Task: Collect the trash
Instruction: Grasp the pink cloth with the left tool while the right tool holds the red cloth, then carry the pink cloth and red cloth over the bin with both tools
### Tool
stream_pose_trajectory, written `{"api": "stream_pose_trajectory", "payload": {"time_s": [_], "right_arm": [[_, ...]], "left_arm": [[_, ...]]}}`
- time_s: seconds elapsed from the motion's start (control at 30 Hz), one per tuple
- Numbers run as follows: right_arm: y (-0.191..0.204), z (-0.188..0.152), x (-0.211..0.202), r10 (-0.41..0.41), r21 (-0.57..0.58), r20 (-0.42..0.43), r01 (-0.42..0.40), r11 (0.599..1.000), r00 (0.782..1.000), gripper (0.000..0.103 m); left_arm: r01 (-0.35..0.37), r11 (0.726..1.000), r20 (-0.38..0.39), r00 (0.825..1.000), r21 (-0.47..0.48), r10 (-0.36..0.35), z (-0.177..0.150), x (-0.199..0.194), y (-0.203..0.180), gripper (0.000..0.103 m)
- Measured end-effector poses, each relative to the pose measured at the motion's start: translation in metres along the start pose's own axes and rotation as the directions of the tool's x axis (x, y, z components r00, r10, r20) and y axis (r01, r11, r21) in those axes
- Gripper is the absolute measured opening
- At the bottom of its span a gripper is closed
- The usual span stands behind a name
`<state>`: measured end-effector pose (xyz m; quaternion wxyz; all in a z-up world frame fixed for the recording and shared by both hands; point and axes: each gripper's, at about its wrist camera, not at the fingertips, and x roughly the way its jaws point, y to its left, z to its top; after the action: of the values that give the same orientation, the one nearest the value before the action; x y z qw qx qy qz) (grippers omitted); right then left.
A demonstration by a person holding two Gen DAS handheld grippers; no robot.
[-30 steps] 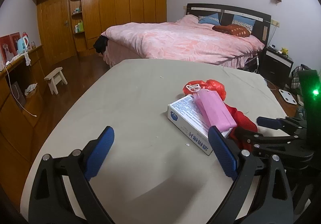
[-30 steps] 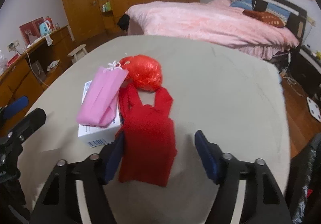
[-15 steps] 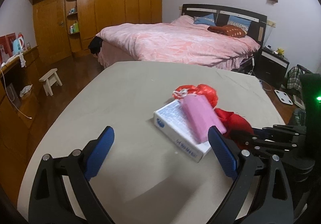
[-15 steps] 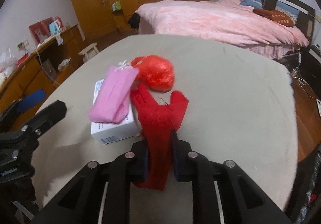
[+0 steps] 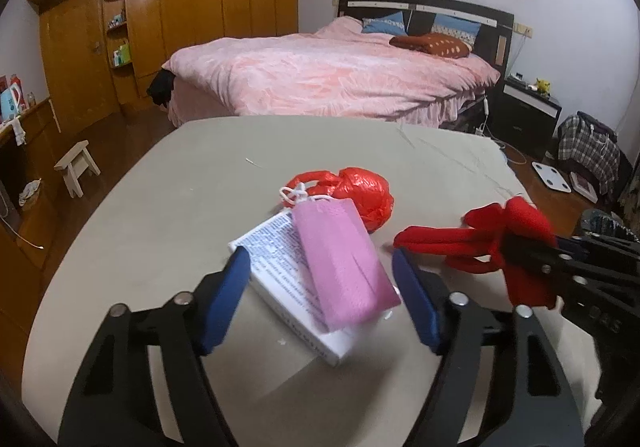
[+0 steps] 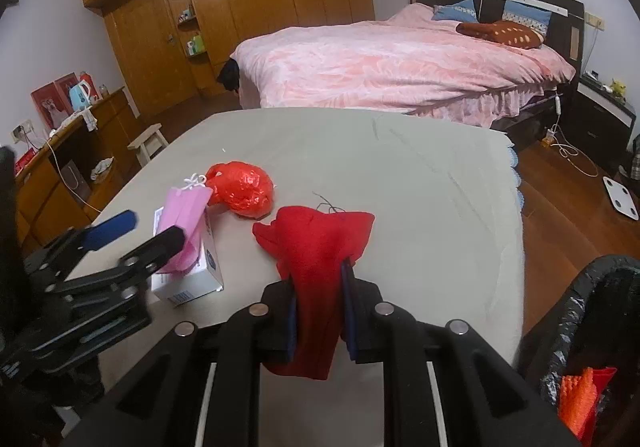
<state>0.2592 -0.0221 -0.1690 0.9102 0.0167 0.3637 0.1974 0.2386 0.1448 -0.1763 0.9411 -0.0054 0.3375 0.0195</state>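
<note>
Lifted since a second ago, the red glove hangs pinched in the closed right gripper, cuff-forks pointing ahead. Left gripper straddles, half-open, the pink pouch lying lengthwise atop the white box; beyond, the red bag.

A red cloth is clamped between the closed fingers of the right gripper and is held above the table. Toward the table's left edge a white box is seen with a pink pouch on top. A crumpled red bag lies just beside them. The left gripper is spread around the pouch. A bin with a black liner stands at the table's right edge.
</note>
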Motion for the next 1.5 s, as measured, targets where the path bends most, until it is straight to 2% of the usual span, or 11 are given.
{"api": "stream_pose_trajectory", "payload": {"time_s": [0.07,0.17,0.27,0.37,0.6,0.8,1.23,1.5], "right_arm": [[0.000,-0.003,-0.002,0.000,-0.003,0.002,0.000,1.000,1.000,0.018],[0.000,-0.004,-0.003,0.003,0.004,-0.004,-0.003,1.000,1.000,0.018],[-0.002,-0.005,-0.007,0.006,0.016,-0.001,-0.006,1.000,1.000,0.018],[-0.003,-0.004,-0.013,0.006,0.019,0.011,-0.006,1.000,1.000,0.018],[-0.003,0.003,-0.030,0.008,0.016,0.051,-0.009,1.000,0.999,0.018],[-0.001,0.008,-0.049,0.013,0.008,0.084,-0.014,1.000,0.996,0.018],[-0.001,0.011,-0.099,0.030,0.003,0.152,-0.031,1.000,0.988,0.018],[-0.004,0.023,-0.145,0.023,-0.009,0.228,-0.022,1.000,0.973,0.018]], "left_arm": [[0.007,1.000,-0.018,1.000,0.005,-0.007,0.000,0.007,-0.002,0.057],[0.022,1.000,-0.045,0.999,0.021,-0.021,-0.003,0.014,-0.007,0.034],[0.014,0.999,-0.038,0.999,0.030,-0.013,-0.004,0.013,-0.012,0.023],[0.020,1.000,-0.030,0.999,0.012,-0.020,-0.003,0.007,-0.010,0.017],[0.020,1.000,0.018,1.000,-0.007,-0.020,0.005,-0.022,-0.010,0.016],[0.001,1.000,0.011,1.000,-0.004,-0.001,0.006,-0.047,-0.016,0.015],[0.040,0.999,0.038,0.998,-0.010,-0.040,0.007,-0.096,-0.031,0.015],[0.084,0.996,0.071,0.994,0.005,-0.084,0.022,-0.122,-0.050,0.015]]}}
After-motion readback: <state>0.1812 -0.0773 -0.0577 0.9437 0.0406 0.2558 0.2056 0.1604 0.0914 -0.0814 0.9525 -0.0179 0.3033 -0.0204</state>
